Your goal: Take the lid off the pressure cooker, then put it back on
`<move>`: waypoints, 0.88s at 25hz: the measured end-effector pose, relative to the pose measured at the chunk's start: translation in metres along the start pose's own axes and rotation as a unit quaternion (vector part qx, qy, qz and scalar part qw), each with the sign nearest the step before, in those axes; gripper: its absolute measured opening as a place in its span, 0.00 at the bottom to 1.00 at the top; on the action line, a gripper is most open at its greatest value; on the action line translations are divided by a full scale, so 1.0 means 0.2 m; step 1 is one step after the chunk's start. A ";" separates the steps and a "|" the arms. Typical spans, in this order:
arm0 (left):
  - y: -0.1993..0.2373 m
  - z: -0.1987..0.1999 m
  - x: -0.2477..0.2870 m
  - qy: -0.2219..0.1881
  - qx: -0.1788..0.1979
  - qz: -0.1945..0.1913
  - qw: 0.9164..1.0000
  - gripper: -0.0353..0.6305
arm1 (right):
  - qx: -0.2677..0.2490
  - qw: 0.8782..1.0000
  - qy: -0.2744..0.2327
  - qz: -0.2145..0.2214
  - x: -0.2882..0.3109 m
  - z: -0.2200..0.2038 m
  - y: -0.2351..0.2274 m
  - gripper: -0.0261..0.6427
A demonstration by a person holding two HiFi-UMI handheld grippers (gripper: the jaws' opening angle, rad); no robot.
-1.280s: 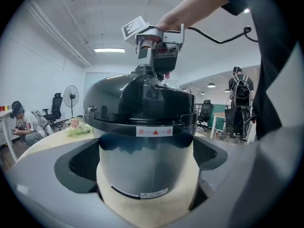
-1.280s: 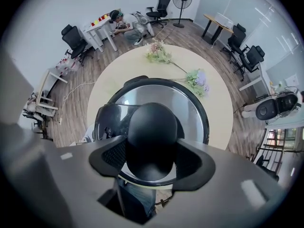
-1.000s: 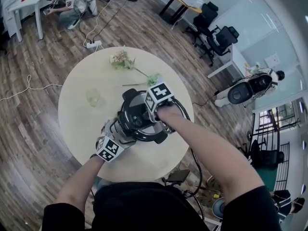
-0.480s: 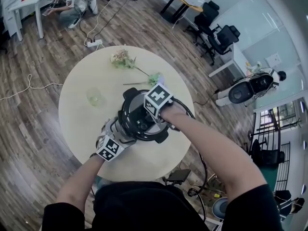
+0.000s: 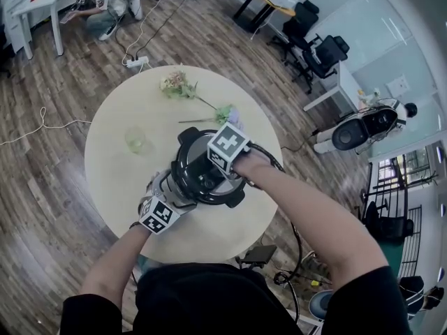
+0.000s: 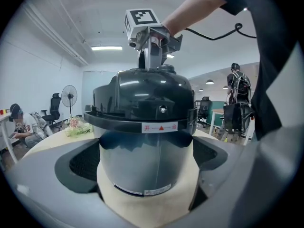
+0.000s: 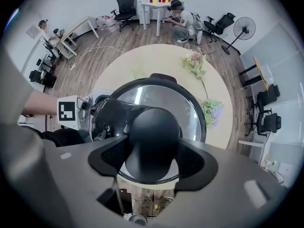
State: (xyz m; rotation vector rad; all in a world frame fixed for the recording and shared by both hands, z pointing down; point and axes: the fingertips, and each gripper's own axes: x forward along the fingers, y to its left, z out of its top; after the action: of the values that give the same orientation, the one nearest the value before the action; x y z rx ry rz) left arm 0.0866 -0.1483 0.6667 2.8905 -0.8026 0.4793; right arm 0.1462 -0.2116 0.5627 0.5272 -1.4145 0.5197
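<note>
Right tongs pointing down, pinching the lid knob, left tongs clamped round the pressure cooker body beneath, on the counter

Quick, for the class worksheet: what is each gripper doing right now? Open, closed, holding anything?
Left gripper: closed on the pressure cooker body.
Right gripper: closed on the lid knob.

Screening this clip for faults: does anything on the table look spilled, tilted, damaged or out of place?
Nothing stands out. The lid sits level on the cooker, the right gripper clamps its knob, the left gripper holds the cooker's body. The glass stands upright; only flowers lie loose on the table.
</note>
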 end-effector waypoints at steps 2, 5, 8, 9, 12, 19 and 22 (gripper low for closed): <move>0.00 0.00 0.00 0.000 0.001 0.000 1.000 0.94 | 0.002 1.000 -0.001 0.002 0.00 0.00 0.00 0.50; 0.01 0.01 0.00 0.004 0.001 -0.001 1.000 0.94 | 0.006 1.000 -0.002 0.004 -0.01 0.01 -0.01 0.50; 0.02 0.02 -0.01 0.012 -0.006 -0.006 1.000 0.94 | 0.025 1.000 -0.012 0.009 -0.02 0.01 -0.01 0.50; 0.02 0.02 -0.02 0.014 -0.010 -0.009 1.000 0.92 | 0.041 0.999 -0.018 0.015 -0.01 0.01 -0.01 0.50; 0.04 0.03 -0.08 0.018 -0.011 -0.019 1.000 0.84 | 0.093 0.993 -0.046 0.049 -0.03 -0.02 -0.02 0.50; 0.15 0.23 -0.40 -0.019 -0.054 0.021 0.998 0.68 | 0.144 0.975 -0.140 0.099 -0.21 -0.18 -0.04 0.50; 0.21 0.36 -0.54 -0.044 -0.079 0.054 0.994 0.52 | 0.186 0.944 -0.230 0.142 -0.28 -0.27 0.00 0.49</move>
State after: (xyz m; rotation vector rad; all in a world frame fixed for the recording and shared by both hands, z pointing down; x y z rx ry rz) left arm -0.0034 -0.1455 0.5646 2.7483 -0.9660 0.2853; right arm 0.1836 -0.1797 0.5019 0.7881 -1.8672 0.9534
